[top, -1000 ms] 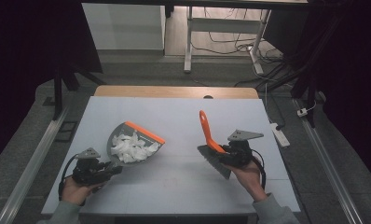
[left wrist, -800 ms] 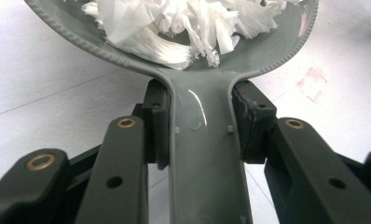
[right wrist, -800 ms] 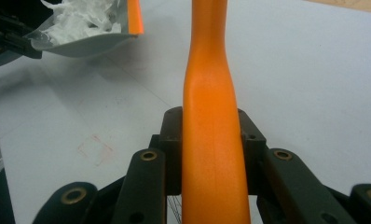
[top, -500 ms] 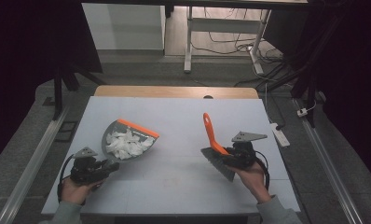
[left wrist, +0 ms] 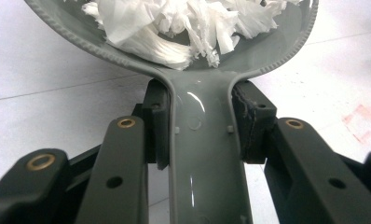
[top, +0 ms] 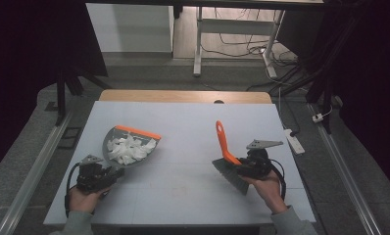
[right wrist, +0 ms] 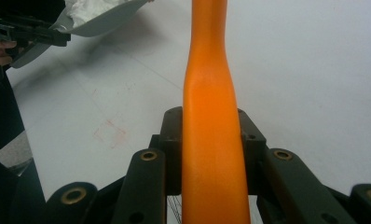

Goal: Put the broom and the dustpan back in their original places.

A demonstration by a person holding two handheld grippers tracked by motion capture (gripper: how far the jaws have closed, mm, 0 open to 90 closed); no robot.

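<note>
One grey plastic dustpan, heaped with torn white paper scraps, sits at nine o'clock in the left gripper, whose fingers clamp its smooth handle; the right gripper fingers clamp one orange-handled brush at three o'clock.

No legible text, label, brand, number or sign in any view. The grey dustpan bears only small moulded circles and nubs on its handle, no lettering. The orange brush handle is plain. The white table carries a faint reddish square smudge at about 4 o'clock of the dustpan handle in the left gripper view; it is unreadable and holds no characters.
</note>
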